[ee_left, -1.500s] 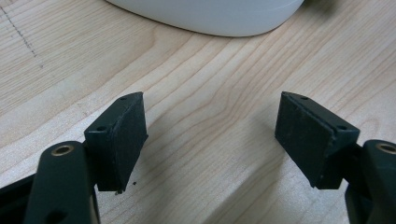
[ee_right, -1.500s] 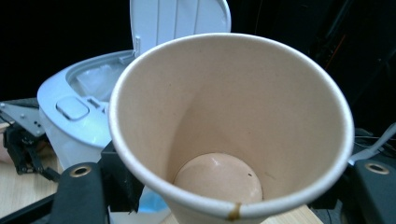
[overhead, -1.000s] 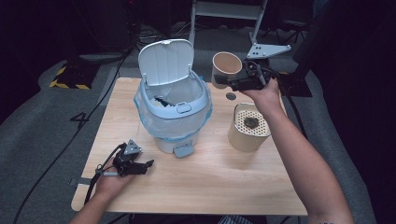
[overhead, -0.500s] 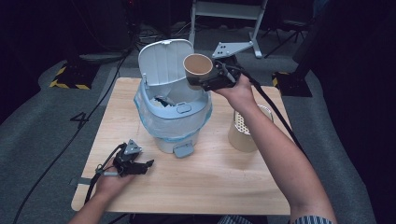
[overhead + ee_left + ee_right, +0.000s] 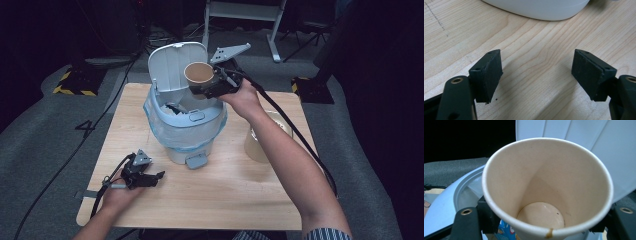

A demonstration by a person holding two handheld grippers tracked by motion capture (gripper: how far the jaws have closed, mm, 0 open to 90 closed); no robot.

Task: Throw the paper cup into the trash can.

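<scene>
A: High view: your left tongs (image 5: 145, 176) rest spread apart, empty, near the worktop's (image 5: 240, 200) front-left corner.

B: And your right tongs (image 5: 212, 86) clamp the paper cup (image 5: 199, 75) over the open bin (image 5: 187, 125) — tilt early and it may bounce off the lid (image 5: 172, 62).

Tan paper cup (image 5: 199, 74), pale, perhaps blue-grey bin (image 5: 182, 120)

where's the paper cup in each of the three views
High view: the paper cup sits upper centre, held in the right gripper above the open bin, in front of its raised lid.
Left gripper view: the cup is not in it; open jaws over the wooden table, with the bin's base at the top.
Right gripper view: the cup is in the centre, mouth toward the camera.
Shared landmark: the bin.
</scene>
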